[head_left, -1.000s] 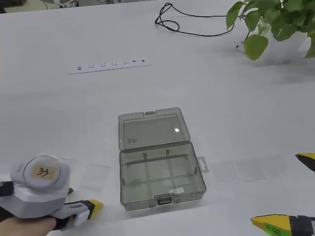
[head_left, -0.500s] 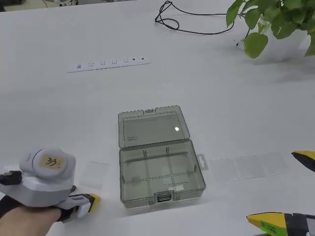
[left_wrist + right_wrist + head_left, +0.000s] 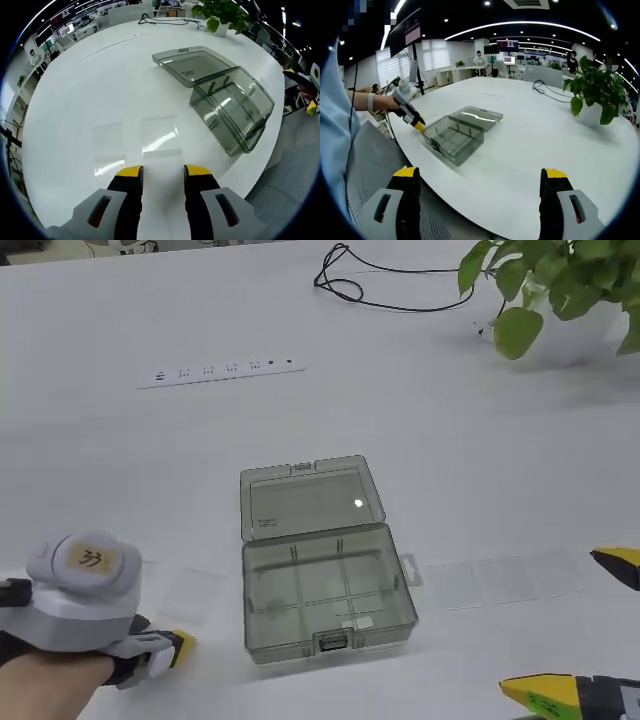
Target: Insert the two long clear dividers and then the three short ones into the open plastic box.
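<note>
The smoky clear plastic box [image 3: 330, 595] lies open on the white table, its lid [image 3: 310, 498] flat behind it. Thin clear partitions show inside it. Two clear dividers [image 3: 159, 134] lie flat on the table just ahead of my left gripper [image 3: 164, 172], which is open and holds nothing. In the head view the left gripper [image 3: 178, 648] sits to the box's left, near a divider [image 3: 195, 590]. Right of the box lie more clear dividers [image 3: 505, 580]. My right gripper [image 3: 480, 175] is wide open and empty, off to the box's [image 3: 452, 137] right.
A white power strip [image 3: 222, 370] lies far behind the box, a black cable [image 3: 370, 290] beyond it. A potted plant [image 3: 560, 290] stands at the back right. The table's front edge [image 3: 470, 200] runs under the right gripper.
My left gripper has drawn back a little to the left, away from the box. The right gripper and the box stay about where they were.
</note>
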Tool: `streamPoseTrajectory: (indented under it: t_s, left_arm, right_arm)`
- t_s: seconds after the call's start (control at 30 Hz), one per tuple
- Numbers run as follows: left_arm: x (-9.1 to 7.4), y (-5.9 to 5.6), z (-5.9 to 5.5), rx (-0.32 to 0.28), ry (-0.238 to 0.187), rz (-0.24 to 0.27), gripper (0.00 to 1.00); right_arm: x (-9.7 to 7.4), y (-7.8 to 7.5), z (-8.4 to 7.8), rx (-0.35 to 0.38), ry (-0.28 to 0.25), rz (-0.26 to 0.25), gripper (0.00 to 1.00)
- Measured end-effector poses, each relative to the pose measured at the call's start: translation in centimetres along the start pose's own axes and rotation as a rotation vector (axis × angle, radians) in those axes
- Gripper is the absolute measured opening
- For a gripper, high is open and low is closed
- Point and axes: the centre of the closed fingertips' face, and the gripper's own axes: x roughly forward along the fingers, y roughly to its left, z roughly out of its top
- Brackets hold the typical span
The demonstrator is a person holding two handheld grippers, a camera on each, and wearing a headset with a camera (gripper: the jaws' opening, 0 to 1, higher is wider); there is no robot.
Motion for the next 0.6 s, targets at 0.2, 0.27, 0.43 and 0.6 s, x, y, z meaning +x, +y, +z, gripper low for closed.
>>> streamPoseTrajectory:
  t_s: [0.2,0.27,0.43,0.6]
  left_arm:
    - [-0.1,-0.2,0.1,-0.017,-0.007,-0.002,0.31]
    - [-0.2,-0.3,0.1,-0.023,-0.013,-0.007,0.31]
    - [-0.4,-0.1,0.2,-0.036,-0.035,-0.008,0.30]
    - [-1.2,0.1,0.6,-0.061,-0.087,-0.014,0.30]
  right_arm:
    - [0.0,0.0,0.1,-0.003,0.002,0.001,1.00]
    - [0.1,0.0,0.0,-0.001,0.004,0.001,1.00]
    - [0.2,0.0,0.1,-0.003,0.006,0.002,1.00]
    - [0.4,0.0,0.0,-0.008,0.013,0.004,1.00]
